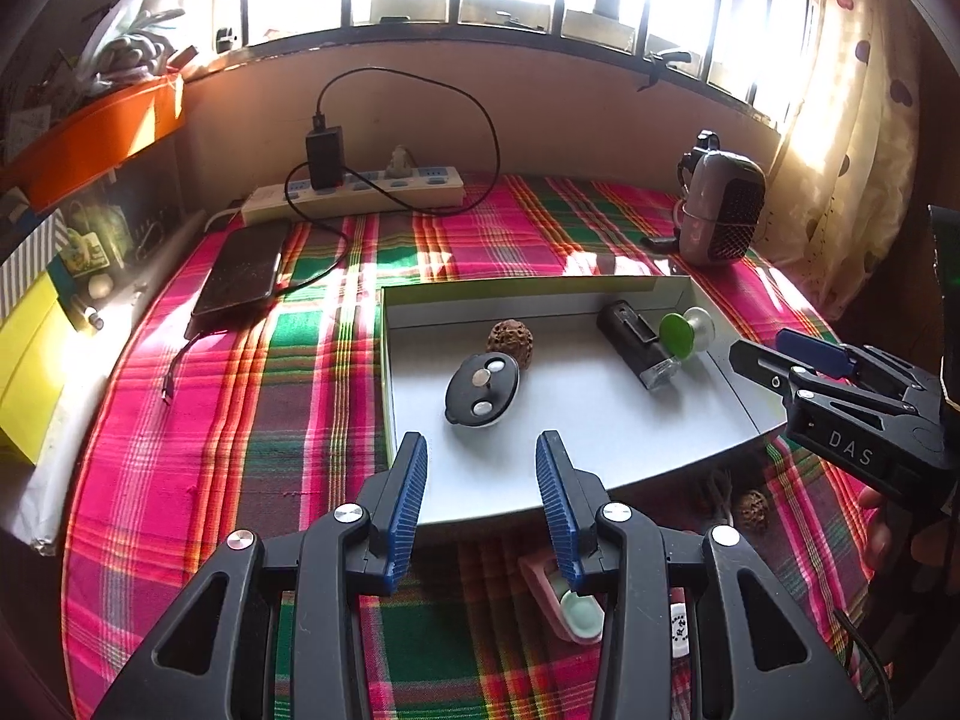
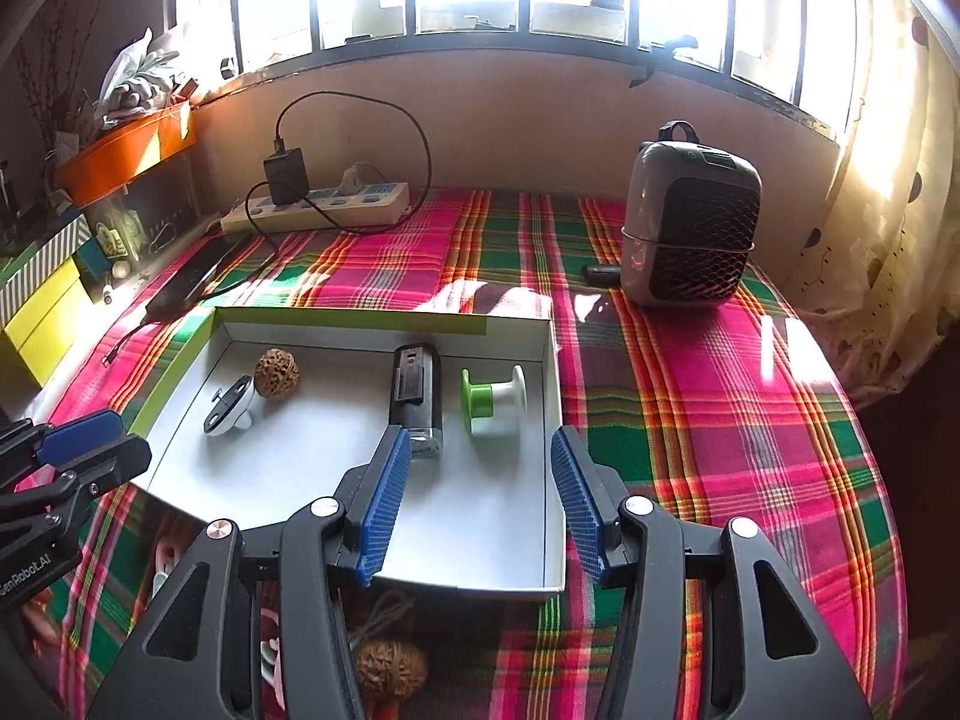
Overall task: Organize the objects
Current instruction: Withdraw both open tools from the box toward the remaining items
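With four items already in the white box (image 2: 555, 420), we hover both claws spread and empty, left claw (image 1: 482, 468) and right claw (image 2: 480, 462); next we fetch the walnut (image 2: 391, 669) lying on the surface below.

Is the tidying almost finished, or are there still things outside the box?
Partly done. The box already holds a walnut, a round black-and-white gadget, a black device and a green-and-white spool. Nothing is in hand: the left claw and right claw are both open and empty. Still on the cloth in front of the box: another walnut and a pink-and-white item.
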`<state>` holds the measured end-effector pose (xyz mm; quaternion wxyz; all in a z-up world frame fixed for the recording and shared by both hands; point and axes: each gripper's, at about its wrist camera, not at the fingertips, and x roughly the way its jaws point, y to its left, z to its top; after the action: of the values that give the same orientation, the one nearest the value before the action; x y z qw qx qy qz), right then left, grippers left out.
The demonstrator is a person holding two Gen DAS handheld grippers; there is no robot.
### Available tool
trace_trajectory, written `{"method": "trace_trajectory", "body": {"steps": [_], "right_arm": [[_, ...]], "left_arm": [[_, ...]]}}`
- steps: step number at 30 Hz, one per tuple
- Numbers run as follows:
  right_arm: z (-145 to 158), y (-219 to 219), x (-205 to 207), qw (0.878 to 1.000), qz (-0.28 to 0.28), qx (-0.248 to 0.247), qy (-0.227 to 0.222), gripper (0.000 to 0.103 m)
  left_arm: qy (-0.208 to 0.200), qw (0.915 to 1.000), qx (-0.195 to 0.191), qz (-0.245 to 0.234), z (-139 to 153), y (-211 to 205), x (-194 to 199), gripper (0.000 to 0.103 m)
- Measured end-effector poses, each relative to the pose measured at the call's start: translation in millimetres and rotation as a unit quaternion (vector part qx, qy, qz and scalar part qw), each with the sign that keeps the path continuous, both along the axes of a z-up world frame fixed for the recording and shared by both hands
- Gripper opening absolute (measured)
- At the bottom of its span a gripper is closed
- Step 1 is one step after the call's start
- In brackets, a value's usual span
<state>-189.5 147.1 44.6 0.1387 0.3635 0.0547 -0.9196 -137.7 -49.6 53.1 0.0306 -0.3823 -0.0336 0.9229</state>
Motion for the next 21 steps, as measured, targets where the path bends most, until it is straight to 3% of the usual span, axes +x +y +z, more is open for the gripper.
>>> {"method": "trace_trajectory", "body": {"steps": [11,16,21], "right_arm": [[-7.6,11.4,43.3,1.0,0.008,-0.003,-0.004,0.05],[-16.0,12.7,58.4,1.0,0.017,-0.004,-0.015,0.05],[-25.6,8.4,66.4,0.999,0.03,-0.001,-0.028,0.05]], "left_arm": [[-0.012,0.9998,0.018,0.002,-11.4,-8.3,33.0,0.036],[-0.028,0.9982,0.052,-0.007,-22.9,-9.7,40.8,0.036],[-0.039,0.9975,0.058,-0.005,-30.2,-10.7,46.2,0.036]]}}
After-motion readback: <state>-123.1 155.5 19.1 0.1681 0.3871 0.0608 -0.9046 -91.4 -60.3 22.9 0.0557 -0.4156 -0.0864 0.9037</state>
